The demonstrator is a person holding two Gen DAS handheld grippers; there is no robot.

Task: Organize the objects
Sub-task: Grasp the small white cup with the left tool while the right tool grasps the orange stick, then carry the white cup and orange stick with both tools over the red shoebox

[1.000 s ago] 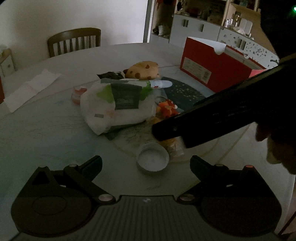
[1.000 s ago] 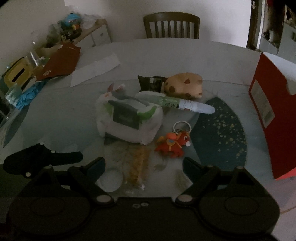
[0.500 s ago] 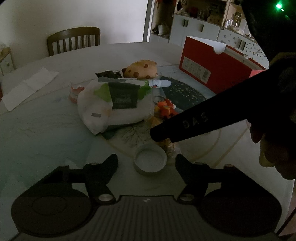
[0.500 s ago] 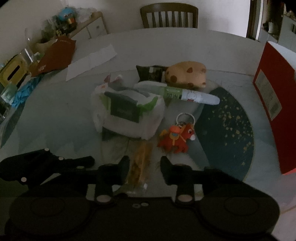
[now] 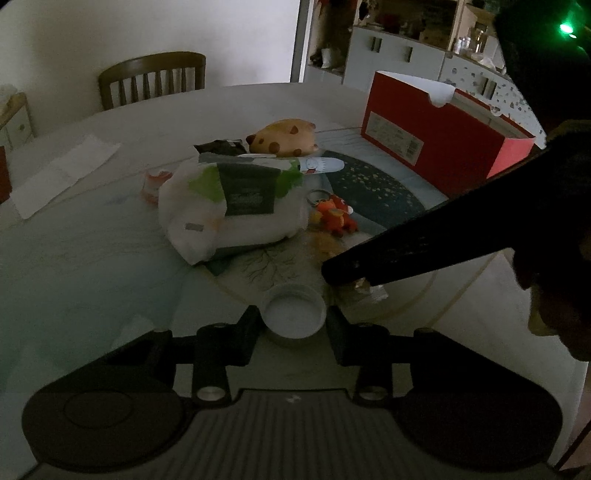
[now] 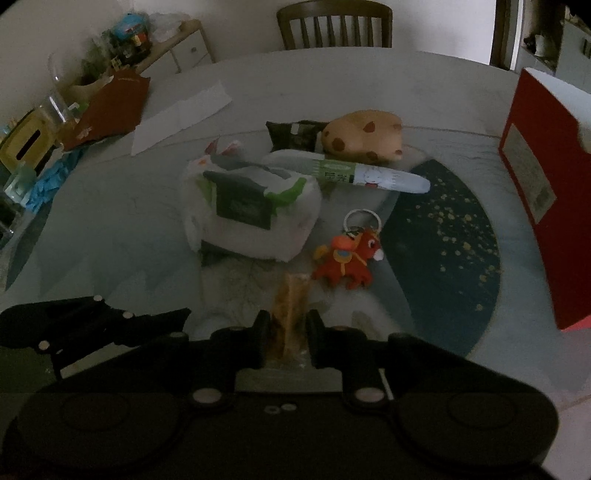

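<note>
My left gripper (image 5: 293, 319) is shut on a white round lid (image 5: 293, 314) that rests on the glass table. My right gripper (image 6: 287, 332) is shut on a clear wrapped snack bar (image 6: 290, 306) lying on the table; it crosses the left wrist view as a dark bar (image 5: 424, 243). Behind lie a white wipes pack (image 6: 251, 210) (image 5: 232, 206), a red toy keychain (image 6: 347, 258) (image 5: 334, 218), a tube (image 6: 369, 175), a spotted plush (image 6: 362, 142) (image 5: 282, 140) and a dark packet (image 6: 291, 134).
A red open box (image 5: 439, 147) (image 6: 546, 206) stands at the right. A white paper (image 6: 181, 114) lies at the back left. Clutter and a yellow tissue box (image 6: 22, 144) sit at the left edge. A wooden chair (image 6: 334, 26) stands behind the round table (image 5: 74, 266).
Both grippers have closed: the left onto the white lid, the right onto the snack bar. Both also moved slightly forward and down.
</note>
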